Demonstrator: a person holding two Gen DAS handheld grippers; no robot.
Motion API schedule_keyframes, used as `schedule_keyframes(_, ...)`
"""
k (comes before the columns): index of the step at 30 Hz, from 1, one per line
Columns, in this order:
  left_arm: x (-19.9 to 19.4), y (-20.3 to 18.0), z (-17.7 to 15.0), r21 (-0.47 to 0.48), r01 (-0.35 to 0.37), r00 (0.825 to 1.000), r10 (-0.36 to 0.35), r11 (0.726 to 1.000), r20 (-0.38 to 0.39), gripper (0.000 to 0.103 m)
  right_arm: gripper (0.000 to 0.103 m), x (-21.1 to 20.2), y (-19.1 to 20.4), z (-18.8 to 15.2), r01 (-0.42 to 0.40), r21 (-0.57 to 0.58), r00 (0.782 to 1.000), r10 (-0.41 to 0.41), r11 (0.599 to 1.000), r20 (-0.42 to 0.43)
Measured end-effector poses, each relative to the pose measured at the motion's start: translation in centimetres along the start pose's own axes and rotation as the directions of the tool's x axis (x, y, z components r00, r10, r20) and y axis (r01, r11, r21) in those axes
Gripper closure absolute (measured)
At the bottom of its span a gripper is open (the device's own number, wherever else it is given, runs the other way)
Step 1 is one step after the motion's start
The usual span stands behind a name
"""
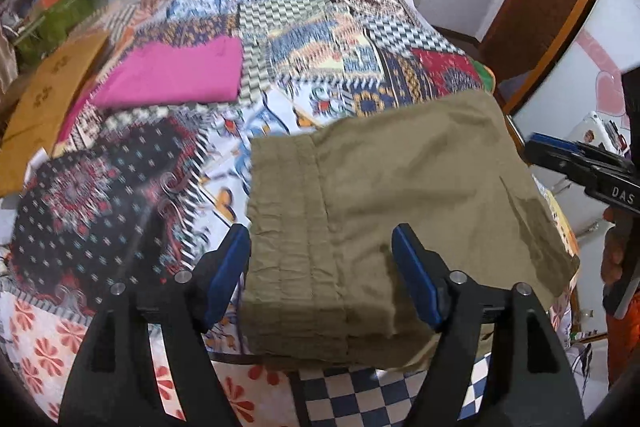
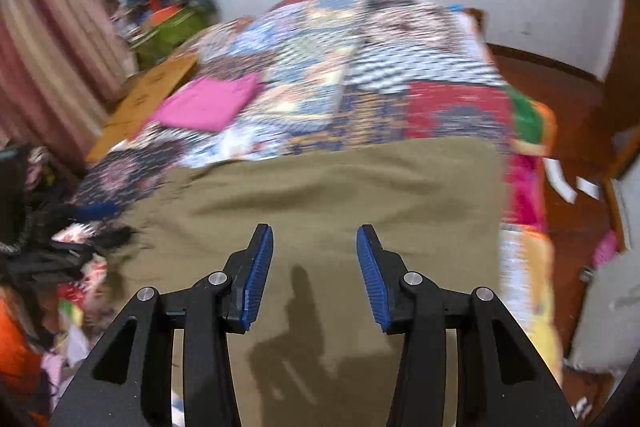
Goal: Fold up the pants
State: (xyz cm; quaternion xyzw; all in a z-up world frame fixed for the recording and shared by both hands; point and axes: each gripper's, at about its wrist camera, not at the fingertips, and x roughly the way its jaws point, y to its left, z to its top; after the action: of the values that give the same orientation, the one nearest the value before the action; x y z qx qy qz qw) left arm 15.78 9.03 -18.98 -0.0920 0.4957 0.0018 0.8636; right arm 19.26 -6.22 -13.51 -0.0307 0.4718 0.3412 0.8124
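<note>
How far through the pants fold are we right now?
Mostly done, it seems: the khaki pants lie on the patchwork quilt as a compact stack of layers. Nothing is in hand; the left gripper and right gripper are both open above the cloth. Possibly left: one more fold, or moving it beside the folded pink garment.

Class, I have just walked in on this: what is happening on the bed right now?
A person with a gripper in each hand is folding khaki pants on a patchwork quilt. The pants already lie folded into a compact stack. The left gripper and right gripper are both open above the fabric, holding nothing. A folded pink garment lies farther back.
</note>
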Motion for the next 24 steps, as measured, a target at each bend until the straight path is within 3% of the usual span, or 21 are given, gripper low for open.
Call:
schedule_keyframes(2,0.9,-0.2,-0.5,0.012,-0.019,1.0,0.019,1.0,-0.012,0.03,0.063,2.5,1.7,-0.3,-0.024,-0.03,0.998,0.022,0.999,-0.061)
schedule_keyframes(6,2.1,0.5,-1.2,0.0,-0.005,1.0,0.005,1.0,-0.026,0.026,0.063,5.4,2.6,-2.3,0.008,-0.087,0.989,-0.021,0.996,-0.148)
schedule_keyframes(9,2.7,1.5,-1.4,-0.037,0.034,0.999,-0.035,0.999,-0.036,0.019,0.058,4.1,1.2,-3.8,0.007,-0.064,0.99,-0.016,0.998,-0.141)
schedule_keyframes(13,3.1,2.0,-1.6,-0.055,0.049,0.998,-0.05,0.997,-0.03,0.014,0.054,2.3,-1.5,-5.6,0.082,-0.04,0.981,-0.088,0.996,-0.172)
schedule_keyframes(16,3.0,1.7,-1.7,-0.034,0.027,1.0,-0.027,0.999,-0.014,0.013,0.042,1.2,-4.5,-7.7,0.149,0.018,0.971,-0.143,0.989,-0.191)
schedule_keyframes(19,2.7,1.3,-1.7,-0.004,-0.005,1.0,0.005,1.0,-0.002,0.013,0.042,-0.6,-6.9,-9.5,0.241,0.063,0.954,-0.224,0.969,-0.198)
schedule_keyframes(24,2.2,1.2,-1.2,-0.003,-0.035,0.999,0.035,0.999,-0.007,0.014,0.041,-3.3,-8.8,-11.3,0.315,0.13,0.937,-0.287,0.94,-0.197)
